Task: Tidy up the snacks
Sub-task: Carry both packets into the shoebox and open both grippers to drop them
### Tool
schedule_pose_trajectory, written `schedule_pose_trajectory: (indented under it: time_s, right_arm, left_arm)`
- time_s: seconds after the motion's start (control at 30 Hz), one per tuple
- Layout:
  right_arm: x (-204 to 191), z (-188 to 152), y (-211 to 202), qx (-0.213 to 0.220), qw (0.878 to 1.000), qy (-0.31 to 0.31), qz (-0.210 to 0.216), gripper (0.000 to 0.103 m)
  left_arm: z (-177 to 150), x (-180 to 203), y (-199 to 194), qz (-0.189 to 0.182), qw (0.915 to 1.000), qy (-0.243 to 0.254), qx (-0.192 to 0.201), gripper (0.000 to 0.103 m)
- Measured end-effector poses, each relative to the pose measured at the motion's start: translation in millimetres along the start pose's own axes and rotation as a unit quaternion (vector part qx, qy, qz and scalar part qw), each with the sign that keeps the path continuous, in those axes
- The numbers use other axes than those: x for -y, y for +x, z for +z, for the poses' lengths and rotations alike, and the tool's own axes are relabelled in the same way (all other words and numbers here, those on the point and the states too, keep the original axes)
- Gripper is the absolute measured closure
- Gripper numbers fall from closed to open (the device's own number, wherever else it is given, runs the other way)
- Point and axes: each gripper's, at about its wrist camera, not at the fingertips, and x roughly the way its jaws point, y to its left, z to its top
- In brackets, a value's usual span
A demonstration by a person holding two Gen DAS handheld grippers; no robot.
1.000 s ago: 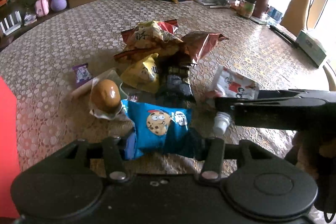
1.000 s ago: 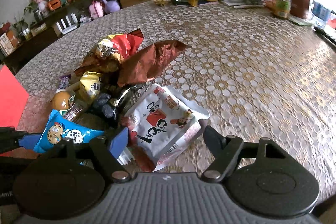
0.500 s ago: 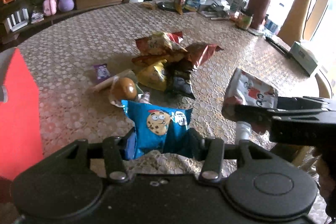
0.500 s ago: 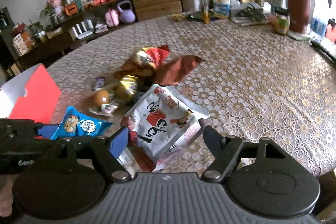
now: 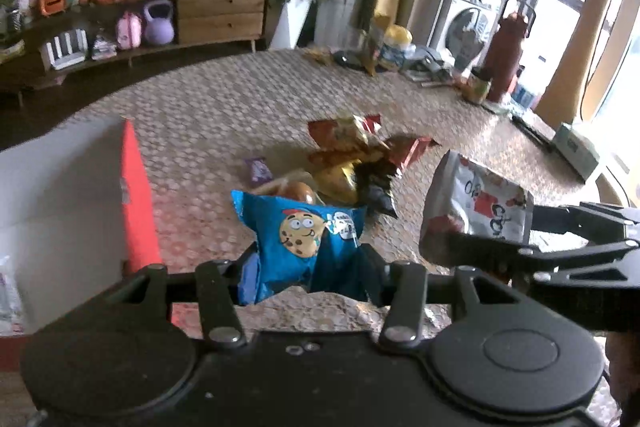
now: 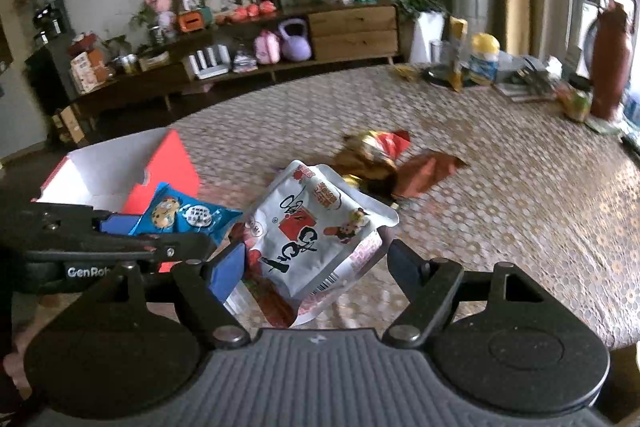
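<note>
My left gripper [image 5: 306, 269] is shut on a blue cookie packet [image 5: 302, 241] and holds it above the table. The same blue cookie packet [image 6: 186, 215] shows at the left of the right wrist view, in front of the red box [image 6: 120, 173]. My right gripper [image 6: 316, 265] is shut on a white and red snack pouch [image 6: 316, 231], lifted off the table; that white pouch [image 5: 476, 207] also appears at the right of the left wrist view. The remaining snack pile [image 5: 352, 163] lies on the table beyond both packets.
An open red box [image 5: 136, 195] with a white inside stands at the left on the patterned round table [image 6: 520, 195]. Bottles, a jar and a brown flask [image 6: 610, 63] crowd the far edge. A tissue box [image 5: 576, 147] sits at the right rim.
Both grippers have risen and pulled back from the pile, each carrying its packet. The red box has come into view at the left.
</note>
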Motion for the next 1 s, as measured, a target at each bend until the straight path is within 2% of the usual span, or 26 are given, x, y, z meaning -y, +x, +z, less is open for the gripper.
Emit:
schedule_pose_trajectory:
  time_s: [0.33, 0.67, 1.0]
  right_arm:
    - [-63, 22, -10, 0.022, 0.999, -0.042, 0.027, 0.026]
    - [-127, 42, 3, 0.029, 0.995, -0.074, 0.060, 0.026]
    - [-187, 52, 27, 0.018, 0.990, -0.107, 0.088, 0.026]
  left_arm:
    - [6, -43, -45, 0.030, 0.9986, -0.022, 0.037, 0.054]
    - [10, -101, -78, 0.078, 0.9939, -0.050, 0.059, 0.054]
    - [11, -156, -94, 0.121, 0.9880, -0.068, 0.068, 0.054]
